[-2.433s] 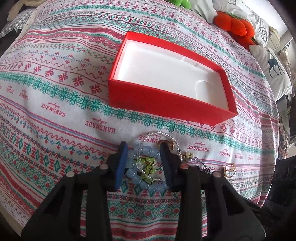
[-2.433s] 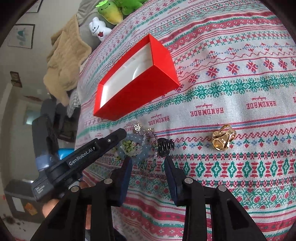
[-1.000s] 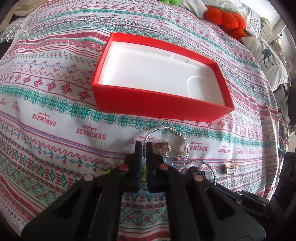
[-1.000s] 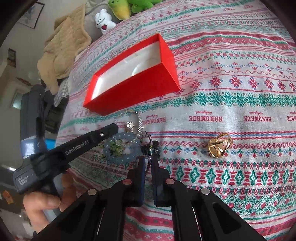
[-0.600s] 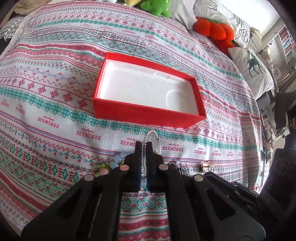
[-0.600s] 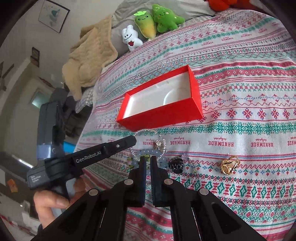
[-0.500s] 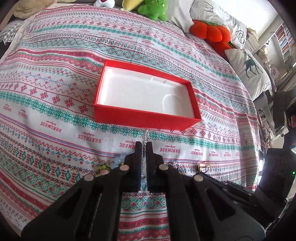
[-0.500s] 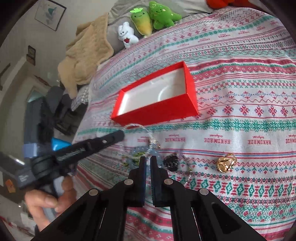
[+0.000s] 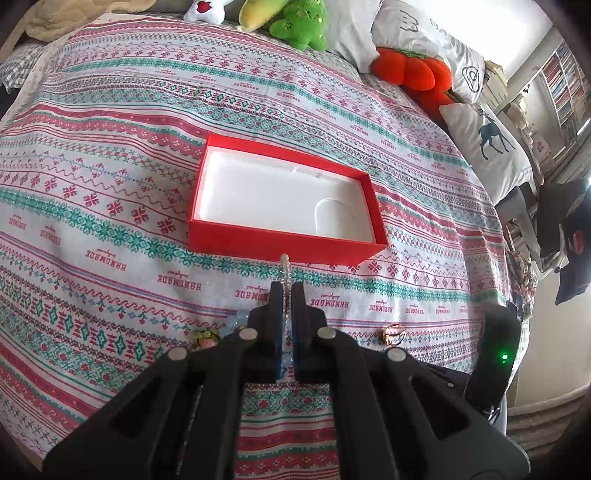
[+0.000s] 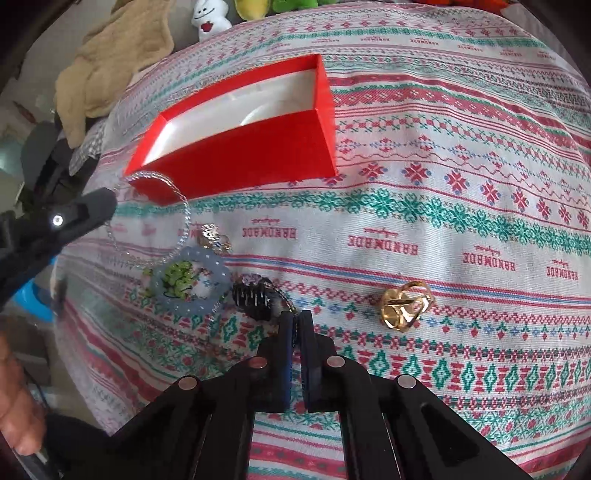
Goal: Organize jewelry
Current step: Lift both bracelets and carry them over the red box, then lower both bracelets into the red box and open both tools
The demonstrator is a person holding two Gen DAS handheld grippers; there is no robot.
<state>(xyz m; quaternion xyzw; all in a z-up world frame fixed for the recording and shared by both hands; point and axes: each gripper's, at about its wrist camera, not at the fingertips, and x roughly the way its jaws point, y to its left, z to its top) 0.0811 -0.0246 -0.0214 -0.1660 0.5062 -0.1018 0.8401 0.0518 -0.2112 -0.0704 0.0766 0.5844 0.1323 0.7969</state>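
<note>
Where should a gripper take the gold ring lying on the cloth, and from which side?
Take the gold ring from above, across its band. It lies alone on the patterned cloth, clear of the tangle of bracelets, so nothing blocks a descent. It looks low and openwork, so side approaches would likely push it along the fabric.

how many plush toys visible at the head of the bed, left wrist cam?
4: white plush, yellow plush, green plush along the top edge, orange plush to their right by the pillows. Others may be cropped.

Bright daylight is flooding in from the far right, washing out the window area; fisheye edges are bending darkly, and the left gripper (image 10: pixel 92 210) is blurring.
</note>
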